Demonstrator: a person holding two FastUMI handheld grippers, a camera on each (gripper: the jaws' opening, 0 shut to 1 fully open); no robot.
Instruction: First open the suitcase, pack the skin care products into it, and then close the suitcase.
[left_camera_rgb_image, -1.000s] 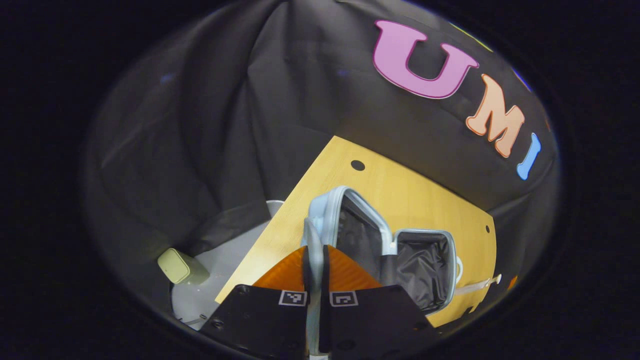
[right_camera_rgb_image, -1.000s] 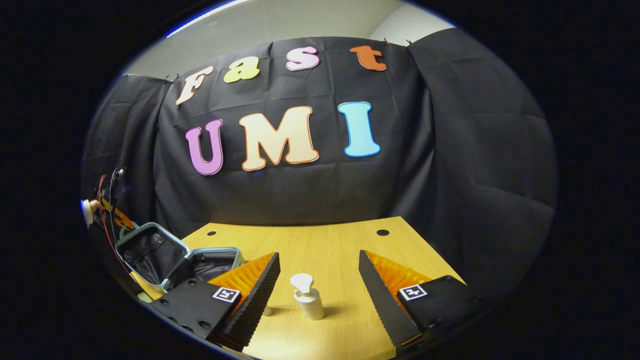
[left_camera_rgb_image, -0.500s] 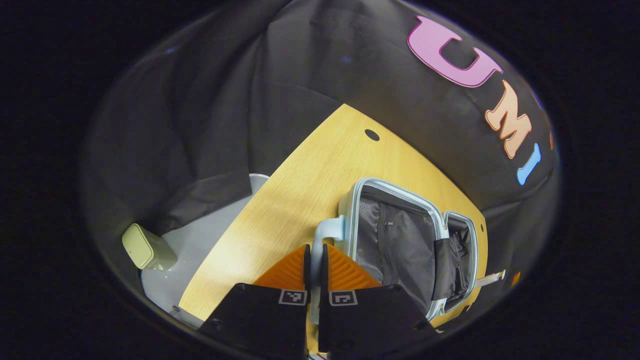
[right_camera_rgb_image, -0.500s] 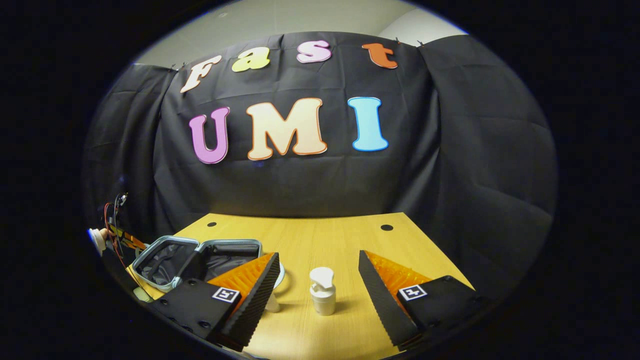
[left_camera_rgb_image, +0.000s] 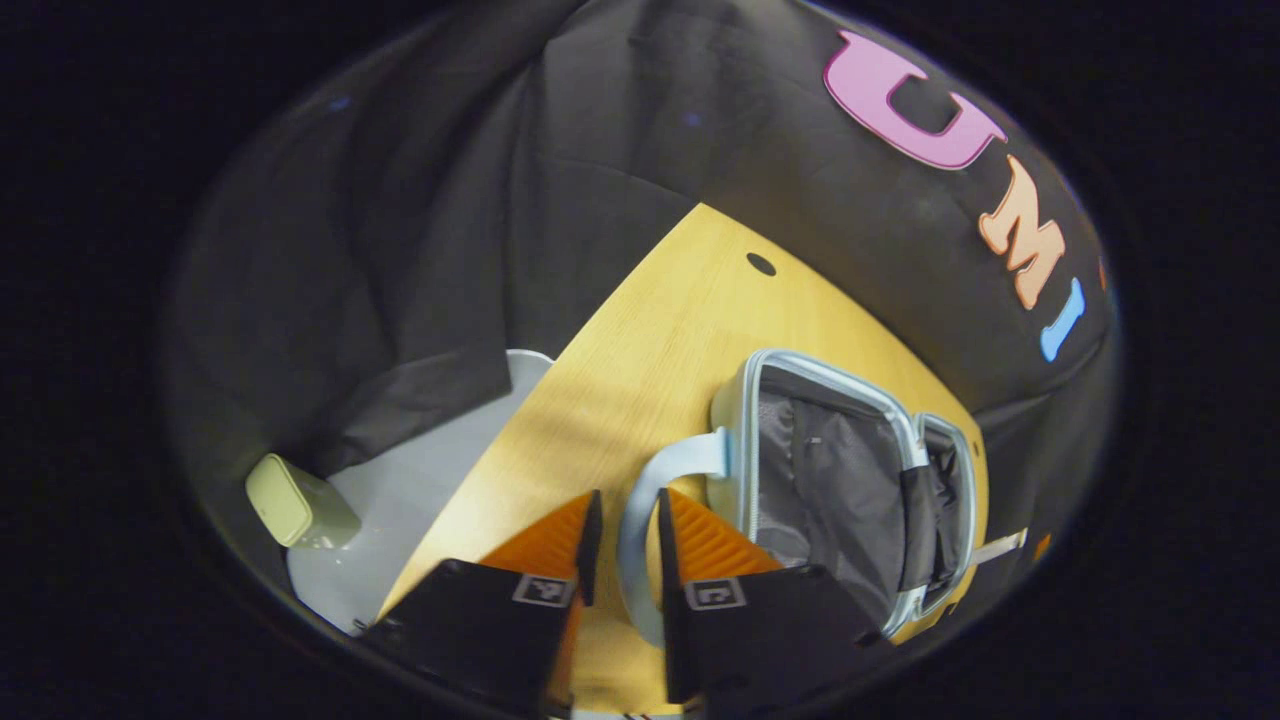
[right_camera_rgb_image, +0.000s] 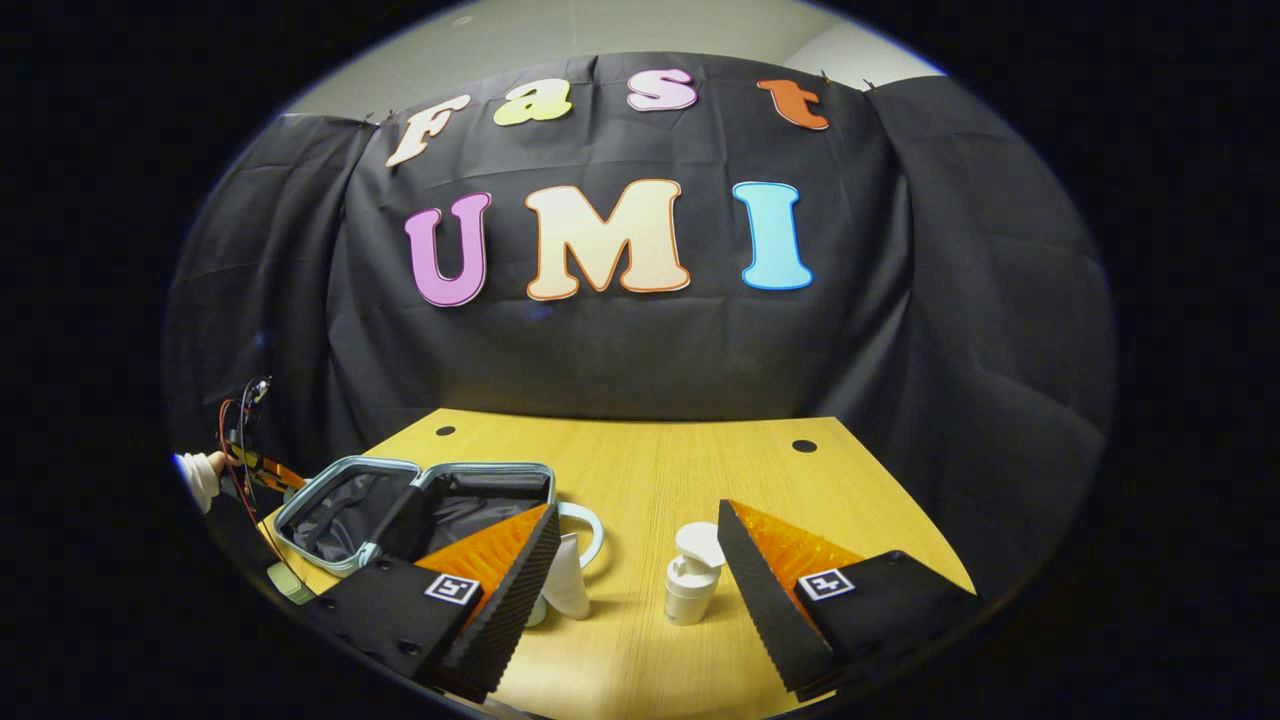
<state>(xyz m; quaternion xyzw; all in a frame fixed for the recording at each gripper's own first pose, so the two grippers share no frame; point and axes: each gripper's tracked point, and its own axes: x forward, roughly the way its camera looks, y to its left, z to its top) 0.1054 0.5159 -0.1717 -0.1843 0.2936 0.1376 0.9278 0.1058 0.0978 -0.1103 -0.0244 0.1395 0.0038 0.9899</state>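
Right gripper view, right tool (right_camera_rgb_image: 635, 585) agape near unlabelled pump bottle (right_camera_rgb_image: 692, 588), left tool (left_camera_rgb_image: 622, 545) parted around suitcase handle (left_camera_rgb_image: 650, 490)

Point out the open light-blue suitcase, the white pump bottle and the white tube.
Open light-blue suitcase (left_camera_rgb_image: 835, 470), left gripper view, dark lining.
White pump bottle (right_camera_rgb_image: 688, 598), right gripper view, its body.
White tube (right_camera_rgb_image: 568, 590), right gripper view, its body.

Showing pale blue suitcase (left_camera_rgb_image: 740, 420) with black lining; white pump bottle (right_camera_rgb_image: 690, 588); white tube (right_camera_rgb_image: 567, 590); yellow wood-grain tabletop (right_camera_rgb_image: 650, 480); olive-green box (left_camera_rgb_image: 290, 500).
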